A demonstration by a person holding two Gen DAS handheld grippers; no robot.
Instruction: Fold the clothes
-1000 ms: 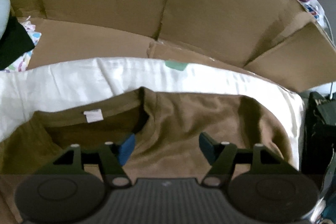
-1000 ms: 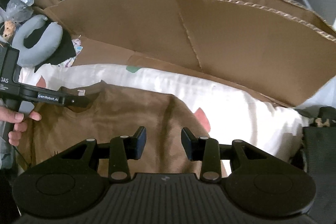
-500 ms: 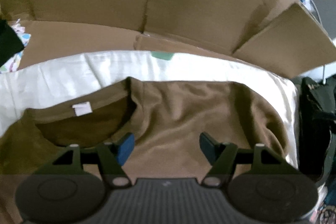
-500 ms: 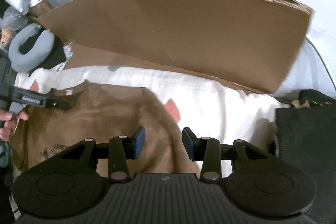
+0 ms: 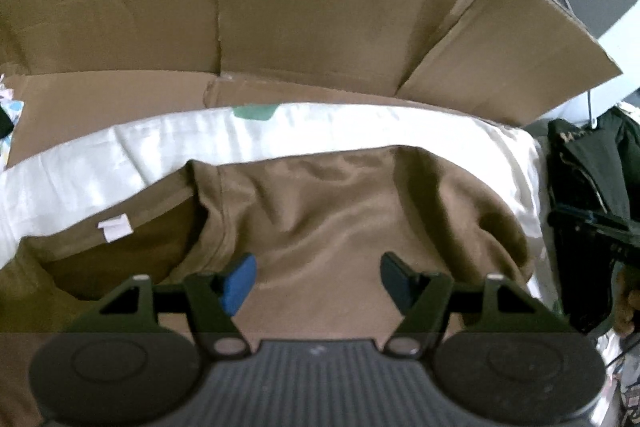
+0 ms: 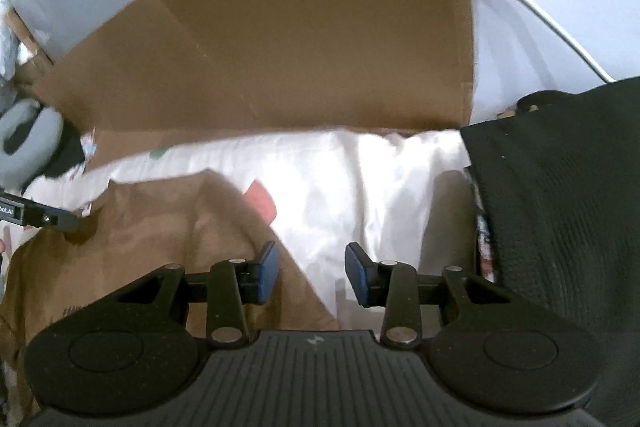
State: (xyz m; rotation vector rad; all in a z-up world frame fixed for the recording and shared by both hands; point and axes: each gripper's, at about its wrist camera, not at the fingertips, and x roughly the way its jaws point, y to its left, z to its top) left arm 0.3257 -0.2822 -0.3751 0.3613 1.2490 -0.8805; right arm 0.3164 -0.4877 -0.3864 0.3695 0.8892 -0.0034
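Note:
A brown T-shirt (image 5: 340, 211) lies spread on a white sheet (image 5: 280, 131), its collar with a white label (image 5: 115, 227) at the left. My left gripper (image 5: 318, 279) hangs open just above the shoulder area right of the collar, with nothing between its blue pads. In the right wrist view my right gripper (image 6: 312, 271) hovers over the T-shirt's (image 6: 160, 227) right edge, where it meets the sheet (image 6: 360, 179). Its jaws are closing, with no cloth pinched between them. The left gripper's fingers (image 6: 40, 217) show at the far left, over the collar.
Tall cardboard walls (image 5: 320, 7) stand behind the sheet and are also seen in the right wrist view (image 6: 280, 47). A dark garment (image 6: 560, 207) is heaped to the right of the sheet. A grey neck pillow (image 6: 28, 147) sits at the far left.
The left gripper has slid right along the shirt, so the collar sits further left in its view. The right gripper has swung right and dropped from over the shirt to its right edge.

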